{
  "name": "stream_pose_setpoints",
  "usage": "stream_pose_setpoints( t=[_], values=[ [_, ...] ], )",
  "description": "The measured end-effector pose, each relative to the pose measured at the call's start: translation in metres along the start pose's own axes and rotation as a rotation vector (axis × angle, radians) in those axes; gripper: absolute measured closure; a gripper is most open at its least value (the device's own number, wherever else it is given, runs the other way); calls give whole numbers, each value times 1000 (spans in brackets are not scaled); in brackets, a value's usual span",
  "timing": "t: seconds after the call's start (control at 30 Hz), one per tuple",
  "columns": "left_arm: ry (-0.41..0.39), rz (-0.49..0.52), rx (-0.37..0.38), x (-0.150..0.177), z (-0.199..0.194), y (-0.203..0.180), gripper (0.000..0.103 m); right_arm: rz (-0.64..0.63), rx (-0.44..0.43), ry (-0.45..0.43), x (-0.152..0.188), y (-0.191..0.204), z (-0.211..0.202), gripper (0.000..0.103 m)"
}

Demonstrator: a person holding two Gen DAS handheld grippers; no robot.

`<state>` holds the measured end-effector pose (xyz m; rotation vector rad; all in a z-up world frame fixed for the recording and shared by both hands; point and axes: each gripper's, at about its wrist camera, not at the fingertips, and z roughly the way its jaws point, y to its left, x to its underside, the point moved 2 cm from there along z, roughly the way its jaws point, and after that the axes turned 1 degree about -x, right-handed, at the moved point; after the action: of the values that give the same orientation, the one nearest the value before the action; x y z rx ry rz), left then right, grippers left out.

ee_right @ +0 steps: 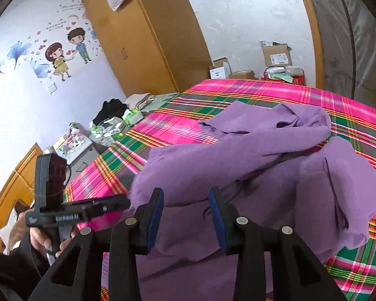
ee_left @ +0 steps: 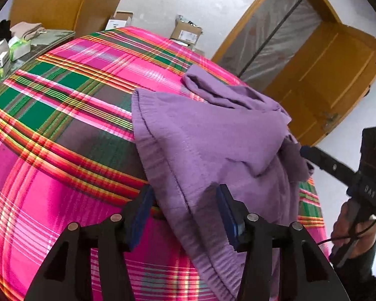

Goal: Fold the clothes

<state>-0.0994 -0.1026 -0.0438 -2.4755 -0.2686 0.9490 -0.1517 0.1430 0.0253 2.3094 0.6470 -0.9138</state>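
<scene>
Right now we have a purple sweater (ee_left: 200, 145) lying rumpled on the near right part of the bed's pink plaid cover (ee_left: 62, 115), one sleeve thrown across the body, its ribbed hem (ee_left: 208, 250) hanging over the near edge. Our left gripper (ee_left: 185, 215) stands wide open with the hem edge running between its fingers, not pinched. Our right gripper (ee_right: 185, 215) is also spread wide, hovering over the near body of the sweater (ee_right: 238, 165) and gripping nothing.

We judge this to be a spreading or gathering stage: the cloth is neither flat nor in a neat fold, so it could fit laying out or reworking a fold. Either way, the next hold calls for closing on one layer at the hem or side seam without catching the cover beneath.

Far left, tissue packs (ee_left: 2, 62) and folded clothes (ee_left: 25, 31) sit on a side table, well apart; cardboard boxes (ee_right: 275, 55) stand beyond the bed. The crossed sleeve (ee_right: 275, 135) is the main hindrance.
</scene>
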Motion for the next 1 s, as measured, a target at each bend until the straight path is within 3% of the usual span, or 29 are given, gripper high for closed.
stream_pose_setpoints(
  t=[0.17,0.27,0.83,1.0],
  values=[
    [-52,-30,95,-2,-13,-2,50,1,-22,-28,2,7,-10,65],
    [-60,5,112,-1,-17,-12,50,8,-32,-41,4,10,-15,65],
    [-55,135,-167,2,1,-17,50,27,-72,-33,20,27,-16,65],
    [-51,164,-177,4,3,-19,51,22,-74,-30,19,33,-14,65]
  ],
)
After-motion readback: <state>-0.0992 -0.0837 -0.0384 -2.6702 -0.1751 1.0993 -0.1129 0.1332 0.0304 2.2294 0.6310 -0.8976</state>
